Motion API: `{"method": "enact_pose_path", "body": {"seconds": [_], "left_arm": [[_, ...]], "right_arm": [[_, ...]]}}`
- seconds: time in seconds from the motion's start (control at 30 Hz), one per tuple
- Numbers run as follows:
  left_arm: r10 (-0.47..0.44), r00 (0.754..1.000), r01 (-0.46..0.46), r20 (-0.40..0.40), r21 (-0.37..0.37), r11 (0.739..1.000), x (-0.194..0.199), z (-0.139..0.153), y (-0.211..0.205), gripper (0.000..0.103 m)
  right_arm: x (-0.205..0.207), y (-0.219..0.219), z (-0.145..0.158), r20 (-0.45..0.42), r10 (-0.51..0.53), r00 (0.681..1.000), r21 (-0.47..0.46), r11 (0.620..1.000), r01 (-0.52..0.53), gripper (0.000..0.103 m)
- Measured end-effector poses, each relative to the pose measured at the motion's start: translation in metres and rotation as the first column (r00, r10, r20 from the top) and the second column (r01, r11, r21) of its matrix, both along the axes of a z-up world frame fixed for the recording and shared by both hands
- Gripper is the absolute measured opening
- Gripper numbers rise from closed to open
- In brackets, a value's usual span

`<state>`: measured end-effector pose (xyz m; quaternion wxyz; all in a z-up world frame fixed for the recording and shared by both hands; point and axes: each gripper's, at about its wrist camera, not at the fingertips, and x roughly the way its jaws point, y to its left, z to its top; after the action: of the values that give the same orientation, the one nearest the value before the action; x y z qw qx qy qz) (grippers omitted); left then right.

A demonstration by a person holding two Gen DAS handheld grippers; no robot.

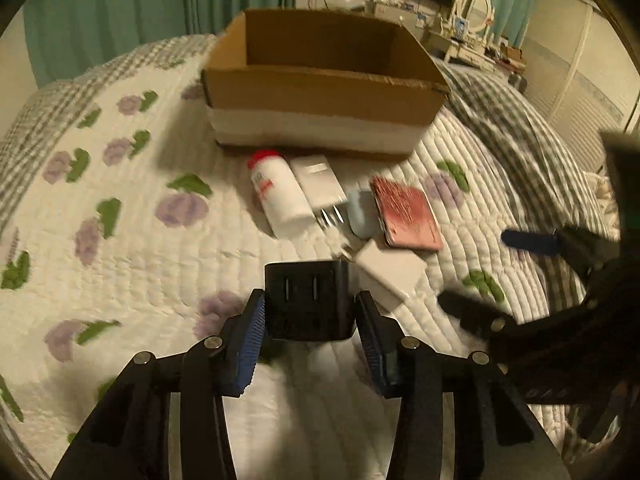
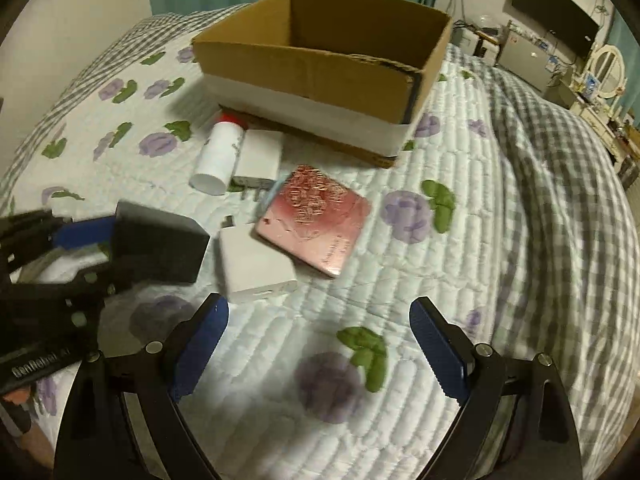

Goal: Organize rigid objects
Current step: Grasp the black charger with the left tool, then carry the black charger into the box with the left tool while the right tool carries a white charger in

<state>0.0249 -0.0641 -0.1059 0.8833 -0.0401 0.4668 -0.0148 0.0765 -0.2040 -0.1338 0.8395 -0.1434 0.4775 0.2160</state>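
Note:
My left gripper is shut on a black charger block, held above the floral quilt; it also shows in the right wrist view. Ahead stands an open cardboard box. Between them lie a white bottle with a red cap, a white plug adapter, a pale blue object, a pink square case and a white power block. My right gripper is open and empty over the quilt.
The quilt covers a bed, with a grey checked blanket on the right. The right gripper's arm reaches in from the right of the left wrist view. Furniture and a dark screen stand at the far wall.

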Motion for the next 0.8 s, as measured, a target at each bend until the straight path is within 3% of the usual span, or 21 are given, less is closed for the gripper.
{"method": "enact_pose_path", "body": {"seconds": [0.37, 0.43, 0.5, 0.57, 0.8], "left_arm": [[0.023, 0.999, -0.022, 0.027, -0.011, 1.000, 0.011, 0.013, 0.033, 0.043], [0.016, 1.000, -0.015, 0.024, -0.014, 1.000, 0.014, 0.010, 0.035, 0.043], [0.003, 1.000, -0.003, 0.021, -0.010, 1.000, 0.020, 0.005, 0.033, 0.043], [-0.012, 1.000, 0.012, 0.022, -0.002, 1.000, 0.024, 0.000, 0.030, 0.043], [-0.006, 1.000, 0.006, 0.015, -0.020, 1.000, 0.028, 0.005, 0.032, 0.043]], "right_arm": [[0.026, 0.038, -0.042, -0.115, 0.084, 0.990, 0.036, 0.996, -0.080, 0.088], [0.031, 0.047, -0.046, -0.107, 0.105, 0.989, 0.038, 0.994, -0.101, 0.083], [0.034, 0.054, -0.047, -0.098, 0.119, 0.988, 0.029, 0.993, -0.117, 0.066], [0.038, 0.056, -0.050, -0.113, 0.119, 0.986, 0.021, 0.993, -0.117, 0.054], [0.025, 0.054, -0.036, -0.106, 0.127, 0.986, -0.021, 0.991, -0.130, 0.052]]}}
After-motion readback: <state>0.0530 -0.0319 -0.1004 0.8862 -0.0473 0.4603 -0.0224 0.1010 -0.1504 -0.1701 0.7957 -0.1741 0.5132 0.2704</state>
